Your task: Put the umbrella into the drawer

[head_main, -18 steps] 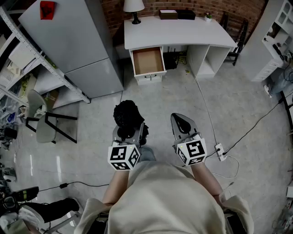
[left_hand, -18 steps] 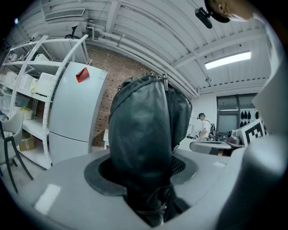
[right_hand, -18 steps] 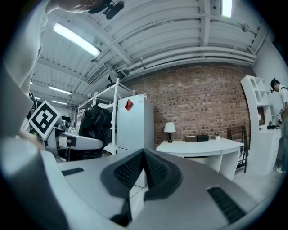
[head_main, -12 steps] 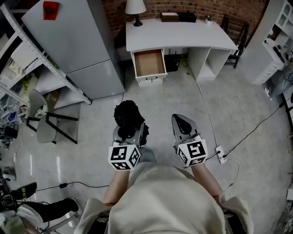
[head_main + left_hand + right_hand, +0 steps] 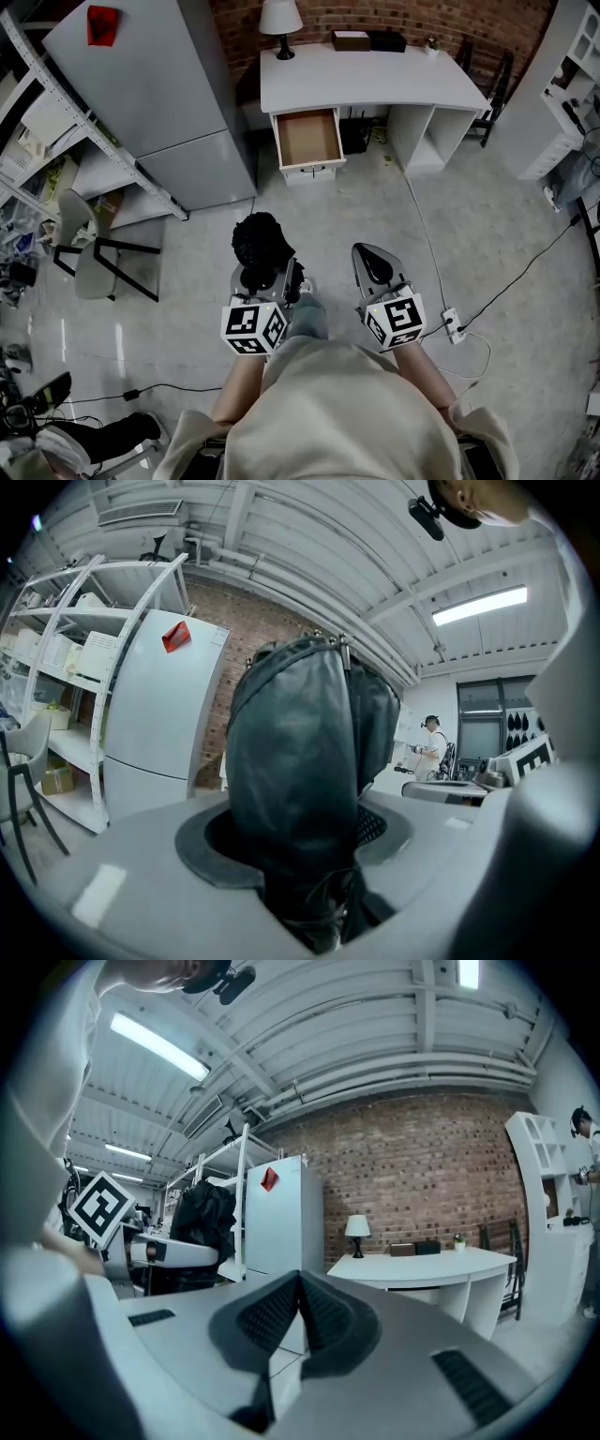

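Observation:
A folded black umbrella (image 5: 259, 240) stands upright between the jaws of my left gripper (image 5: 262, 274), which is shut on it. In the left gripper view the umbrella (image 5: 300, 789) fills the middle. My right gripper (image 5: 375, 266) is shut and holds nothing; its pads (image 5: 298, 1312) meet. The open wooden drawer (image 5: 308, 139) juts from the white desk (image 5: 375, 80) well ahead across the floor; the desk (image 5: 422, 1265) also shows in the right gripper view. Both grippers hover level, close in front of my body.
A grey fridge (image 5: 150, 94) stands left of the desk, with a metal shelf rack (image 5: 56, 141) and a chair (image 5: 89, 253) further left. A lamp (image 5: 281, 23) and boxes sit on the desk. Cables and a power strip (image 5: 454, 319) lie on the floor at right.
The desk and drawer have shifted slightly lower and right in the head view as I move forward. Both grippers keep their pose, the umbrella still held.

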